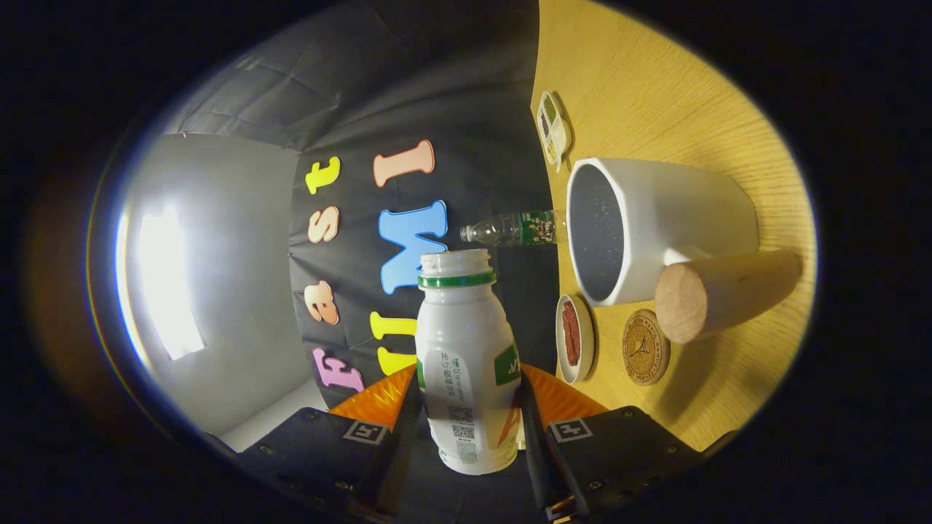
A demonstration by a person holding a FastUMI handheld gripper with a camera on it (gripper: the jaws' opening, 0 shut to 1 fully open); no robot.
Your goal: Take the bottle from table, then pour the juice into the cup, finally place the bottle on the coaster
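Here, bottle: the white bottle (466,364) with a green neck ring sits between the two fingers, its open mouth pointing away from them, toward the booth wall.
Gripper: the gripper (468,418) is closed on the bottle, one finger pressing each side of its lower body.
View: rolled sideways, so the wooden table (655,80) appears as an upright surface beside the bottle.
Cup: the white cup (648,225) with a wooden handle stands on the table, its dark opening facing the bottle, just beyond the bottle's mouth.
Coaster: the round coaster (644,347) lies on the table beside the cup's handle, bare.
Small dish: a dish (574,338) with something red sits next to the coaster.
Clear bottle: a clear plastic bottle (510,228) stands behind the cup.
Tray: a small tray (553,131) sits farther back.
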